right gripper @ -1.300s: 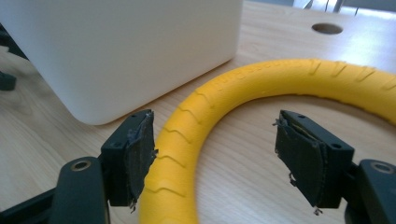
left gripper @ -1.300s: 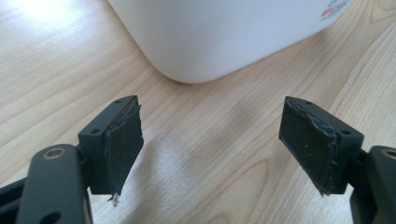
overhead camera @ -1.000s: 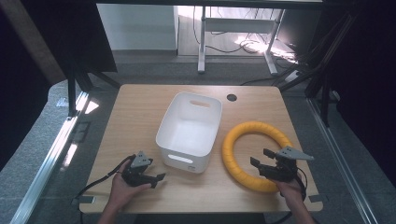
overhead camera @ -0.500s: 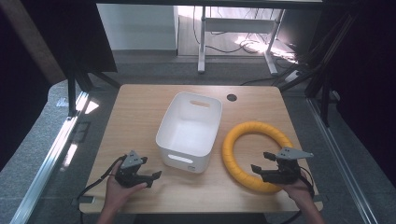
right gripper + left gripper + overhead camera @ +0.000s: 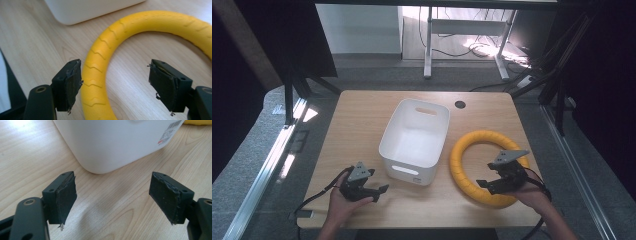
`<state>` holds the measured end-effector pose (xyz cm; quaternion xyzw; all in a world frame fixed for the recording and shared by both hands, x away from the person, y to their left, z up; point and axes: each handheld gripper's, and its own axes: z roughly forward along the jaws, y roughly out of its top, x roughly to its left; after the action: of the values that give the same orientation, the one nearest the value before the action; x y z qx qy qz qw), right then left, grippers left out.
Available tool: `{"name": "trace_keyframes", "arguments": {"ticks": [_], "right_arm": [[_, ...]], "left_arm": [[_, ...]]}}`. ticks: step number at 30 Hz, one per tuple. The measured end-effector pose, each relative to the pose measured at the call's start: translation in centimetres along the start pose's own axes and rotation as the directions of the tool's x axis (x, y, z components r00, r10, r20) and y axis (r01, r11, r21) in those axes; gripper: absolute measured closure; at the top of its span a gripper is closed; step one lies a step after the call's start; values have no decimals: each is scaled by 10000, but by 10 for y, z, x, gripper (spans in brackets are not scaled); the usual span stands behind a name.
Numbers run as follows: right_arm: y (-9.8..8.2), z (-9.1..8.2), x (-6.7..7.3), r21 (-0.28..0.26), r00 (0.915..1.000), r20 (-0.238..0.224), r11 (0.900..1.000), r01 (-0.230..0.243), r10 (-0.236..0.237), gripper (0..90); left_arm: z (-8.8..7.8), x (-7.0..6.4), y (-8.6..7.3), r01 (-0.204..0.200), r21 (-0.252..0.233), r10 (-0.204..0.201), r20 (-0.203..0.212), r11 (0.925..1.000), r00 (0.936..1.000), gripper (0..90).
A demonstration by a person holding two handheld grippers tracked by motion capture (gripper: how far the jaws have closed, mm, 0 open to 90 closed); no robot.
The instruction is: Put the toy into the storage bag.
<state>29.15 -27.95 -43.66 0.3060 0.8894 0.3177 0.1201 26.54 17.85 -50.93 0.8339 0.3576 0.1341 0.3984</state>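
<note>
A yellow ring (image 5: 459, 162) lies flat on the wooden table (image 5: 362, 115), right of a white bin (image 5: 404, 170) that is empty. My right gripper (image 5: 486, 186) hovers over the ring's near arc. In the right gripper view the ring (image 5: 97, 65) runs between the jaws of the right gripper (image 5: 120, 85), close beside the left pad, and neither pad presses it. These jaws have just been closing a little and stand wide apart. My left gripper (image 5: 379, 191) rests low at the front left, open. In its own view the left gripper (image 5: 115, 195) faces a corner of the bin (image 5: 112, 142) with bare wood between its pads.
A dark round cable hole (image 5: 460, 104) sits in the tabletop behind the bin. Black cables trail from both grippers over the table's front edge. Metal frame legs and a dark floor surround the table. Bare wood lies left of the bin.
My right gripper has lifted slightly over the ring's near arc. The left gripper has hardly shifted. Ring and bin lie where they were.
</note>
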Motion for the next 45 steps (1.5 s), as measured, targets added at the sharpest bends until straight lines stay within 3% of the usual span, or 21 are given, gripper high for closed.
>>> {"name": "trace_keyframes", "arguments": {"ticks": [4, 5, 10, 11, 12, 15, 16, 17, 18, 19, 21, 25, 26, 27, 29, 36, 41, 43, 45], "right_arm": [[6, 10, 1, 620, 9989, -409, 9978, 243, -218, 284], [8, 16, 4, 1034, 9971, -679, 9938, 400, -331, 285], [10, 27, 10, 1715, 9925, -1126, 9830, 656, -466, 293], [9, 32, 14, 2057, 9892, -1366, 9752, 818, -541, 297], [9, 34, 16, 2235, 9879, -1426, 9703, 923, -611, 299], [6, 45, 20, 3081, 9851, -1515, 9431, 1250, -811, 309], [6, 45, 20, 3081, 9851, -1515, 9431, 1250, -811, 309], [5, 52, 20, 3541, 9856, -1461, 9258, 1326, -853, 316], [4, 55, 20, 3681, 9864, -1417, 9206, 1306, -833, 318], [4, 55, 20, 3681, 9864, -1417, 9206, 1306, -833, 318], [1, 64, 19, 4022, 9875, -1316, 9058, 1332, -868, 327], [-1, 71, 17, 4223, 9875, -1329, 8965, 1337, -847, 341], [-1, 72, 17, 4318, 9875, -1288, 8914, 1382, -907, 345], [-2, 75, 17, 4505, 9865, -1230, 8796, 1528, -1084, 350], [-2, 77, 19, 4634, 9851, -1266, 8711, 1626, -1165, 365], [-3, 81, 19, 4910, 9826, -1395, 8532, 1759, -1223, 415], [-1, 82, 19, 4985, 9809, -1457, 8469, 1852, -1288, 487], [1, 82, 20, 5175, 9801, -1537, 8348, 1879, -1253, 511], [2, 82, 20, 5253, 9809, -1513, 8307, 1845, -1221, 513]], "left_arm": [[3, 0, 0, -62, 184, 62, 15, 9998, 10000, 218], [3, 0, -1, -71, 191, 71, 22, 9998, 10000, 218], [2, 0, -1, -84, 176, 83, 60, 9998, 9999, 218], [2, 0, -1, -94, 215, 92, 88, 9997, 9999, 218], [2, 0, -1, -94, 215, 92, 88, 9997, 9999, 218], [4, 0, -1, -143, 344, 138, 148, 9993, 9998, 219], [4, 0, -1, -143, 344, 138, 148, 9993, 9998, 219], [5, -1, -1, -146, 370, 140, 163, 9992, 9998, 219], [5, -1, -1, -146, 370, 140, 163, 9992, 9998, 220], [5, 0, -1, -165, 406, 159, 158, 9990, 9997, 220], [6, 0, -2, -195, 440, 187, 170, 9988, 9997, 219], [7, -1, -2, -216, 480, 207, 191, 9986, 9996, 219], [7, -1, -2, -214, 477, 205, 200, 9986, 9996, 219], [7, -1, -2, -219, 482, 210, 198, 9986, 9996, 219], [7, -1, -2, -228, 485, 219, 188, 9986, 9996, 219], [8, -1, -2, -233, 502, 220, 262, 9985, 9994, 221], [8, -1, -2, -227, 508, 214, 264, 9985, 9994, 221], [9, -1, -2, -240, 524, 227, 261, 9983, 9994, 221], [9, -1, -2, -245, 522, 232, 260, 9983, 9994, 221]]}}
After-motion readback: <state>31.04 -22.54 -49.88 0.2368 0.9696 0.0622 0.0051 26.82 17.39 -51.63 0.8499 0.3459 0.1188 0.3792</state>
